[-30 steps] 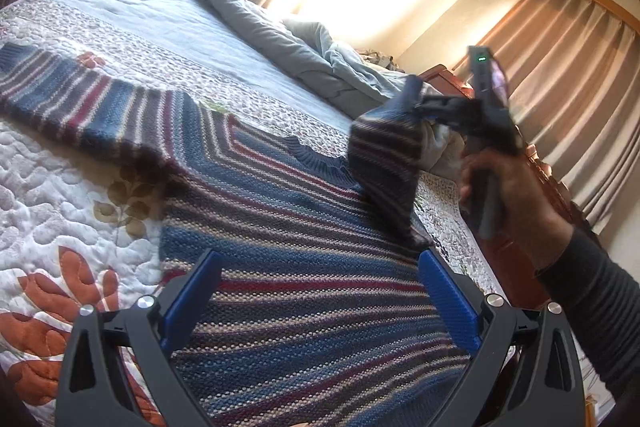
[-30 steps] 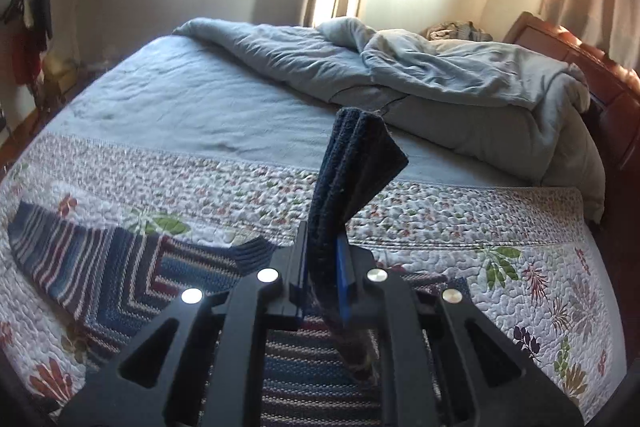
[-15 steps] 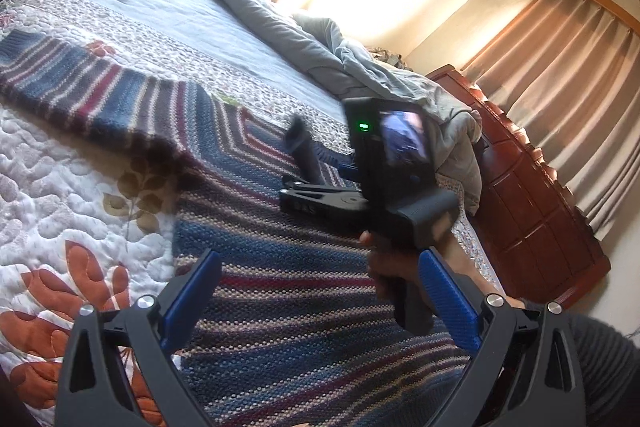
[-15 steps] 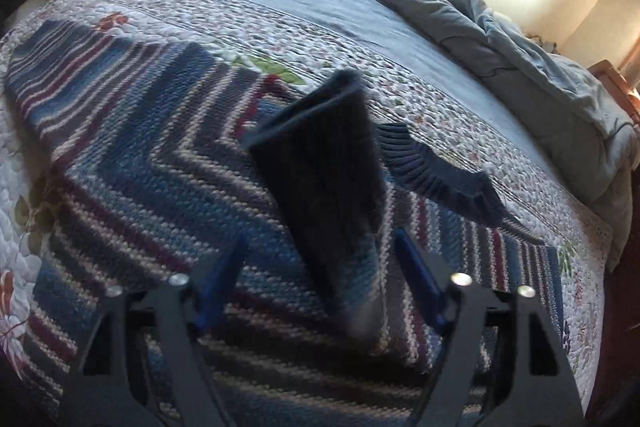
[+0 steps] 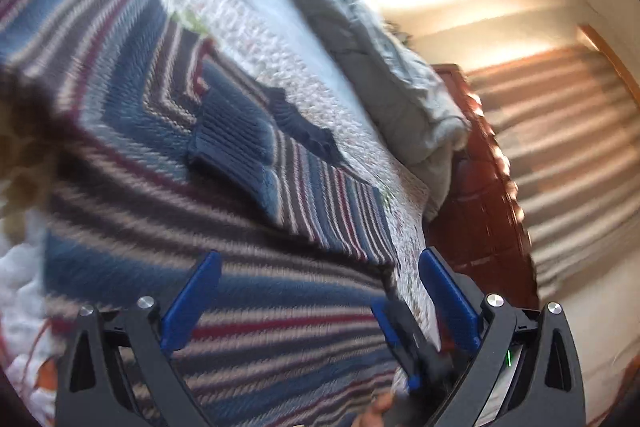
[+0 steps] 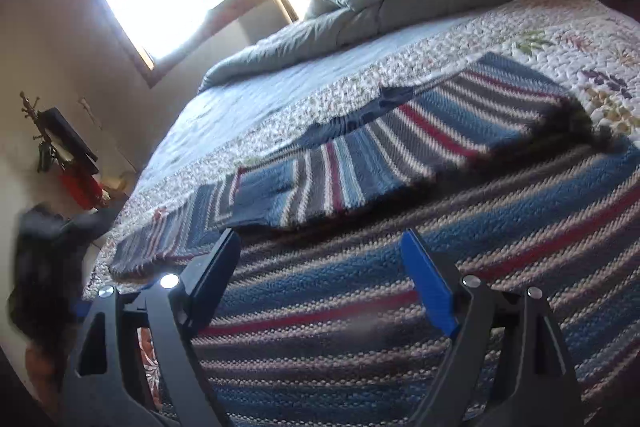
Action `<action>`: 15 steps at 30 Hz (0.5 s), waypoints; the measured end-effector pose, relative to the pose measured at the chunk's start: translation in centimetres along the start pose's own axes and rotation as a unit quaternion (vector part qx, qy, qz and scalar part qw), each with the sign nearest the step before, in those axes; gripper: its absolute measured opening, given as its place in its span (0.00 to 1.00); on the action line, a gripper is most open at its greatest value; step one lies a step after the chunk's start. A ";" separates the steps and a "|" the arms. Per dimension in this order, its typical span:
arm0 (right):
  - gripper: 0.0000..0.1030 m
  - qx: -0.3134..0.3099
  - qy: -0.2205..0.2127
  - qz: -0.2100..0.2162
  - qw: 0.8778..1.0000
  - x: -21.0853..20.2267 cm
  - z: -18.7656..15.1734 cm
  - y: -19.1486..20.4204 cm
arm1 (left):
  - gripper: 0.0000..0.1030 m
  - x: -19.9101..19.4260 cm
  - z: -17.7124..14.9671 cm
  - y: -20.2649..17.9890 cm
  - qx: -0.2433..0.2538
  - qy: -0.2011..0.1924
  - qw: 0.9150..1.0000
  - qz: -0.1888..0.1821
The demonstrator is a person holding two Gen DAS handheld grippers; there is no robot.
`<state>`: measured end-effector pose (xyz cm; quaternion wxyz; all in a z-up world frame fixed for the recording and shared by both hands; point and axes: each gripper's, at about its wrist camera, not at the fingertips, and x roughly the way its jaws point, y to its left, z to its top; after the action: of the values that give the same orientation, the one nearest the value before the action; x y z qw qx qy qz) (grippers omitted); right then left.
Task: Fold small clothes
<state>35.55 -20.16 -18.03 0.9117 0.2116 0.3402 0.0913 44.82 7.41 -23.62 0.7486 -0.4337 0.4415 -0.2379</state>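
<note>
- Striped knit: one sweater (image 6: 400, 267) flat on the bed's quilt (image 6: 400, 67), one sleeve (image 5: 256, 147) folded across its body.
- Two claws, left claw (image 5: 320, 291) and right claw (image 6: 324, 267), both spread wide, empty, low over the sweater.

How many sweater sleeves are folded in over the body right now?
1. One sleeve lies folded across the striped sweater, its dark cuff near the chest. The other sleeve remains spread out on the quilt.

Motion blur smears the striped sweater (image 5: 168, 155) and curtains (image 5: 568, 131); the frame edge cuts the sweater's hem.
</note>
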 end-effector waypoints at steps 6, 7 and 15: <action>0.81 0.013 0.018 0.032 0.999 0.2 0.2 -1.2 | 0.96 5.6 3.6 1.7 -0.047 0.006 0.994 0.100; 0.81 0.012 0.017 0.034 0.999 0.1 0.4 -1.4 | 0.96 6.0 3.9 1.9 -0.056 0.002 0.993 0.106; 0.82 0.055 0.028 0.063 0.996 0.0 1.0 -2.9 | 0.71 6.7 5.0 1.3 -0.036 -0.032 0.987 0.152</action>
<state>36.23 -23.06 -18.63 0.8811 0.2799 0.3561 0.1359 52.39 5.32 -26.59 0.7737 -0.3957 0.4863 -0.0908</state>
